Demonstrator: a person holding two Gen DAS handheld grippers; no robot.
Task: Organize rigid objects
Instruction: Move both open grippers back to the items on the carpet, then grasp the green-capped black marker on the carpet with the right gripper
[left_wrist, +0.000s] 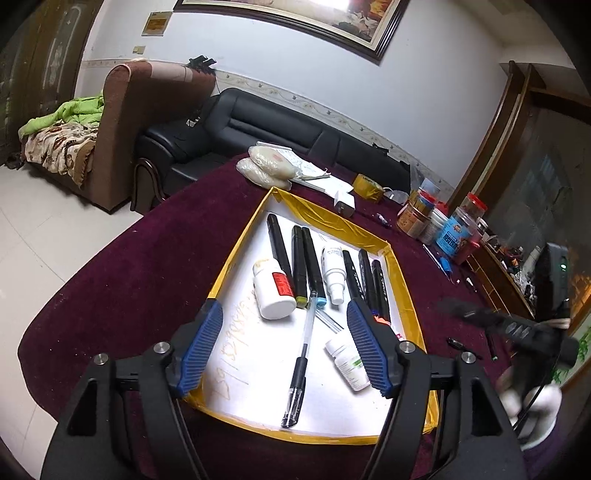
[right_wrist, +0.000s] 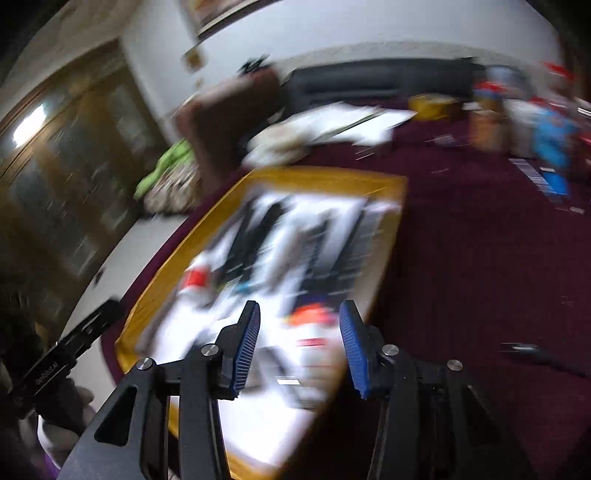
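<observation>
A shallow tray with a yellow rim (left_wrist: 402, 288) lies on the maroon tablecloth. It holds several black markers (left_wrist: 280, 254), a white spray bottle (left_wrist: 334, 273), a white bottle with a red label (left_wrist: 273, 291), a small white bottle with a green label (left_wrist: 347, 360) and a black gel pen (left_wrist: 301, 365). My left gripper (left_wrist: 283, 306) hovers open above the tray's near half, with nothing between its blue pads (left_wrist: 207, 332). The right wrist view is blurred. There my right gripper (right_wrist: 299, 308) stands open over the tray's (right_wrist: 325, 175) near right corner and holds nothing.
Past the tray lie stuffed plastic bags (left_wrist: 266, 164), papers, a white charger (left_wrist: 345, 203) and a roll of yellow tape (left_wrist: 367, 186). Jars and tubs (left_wrist: 443, 225) crowd the far right. Small dark bits (left_wrist: 458, 343) are scattered on the cloth to the right. Sofas stand behind the table.
</observation>
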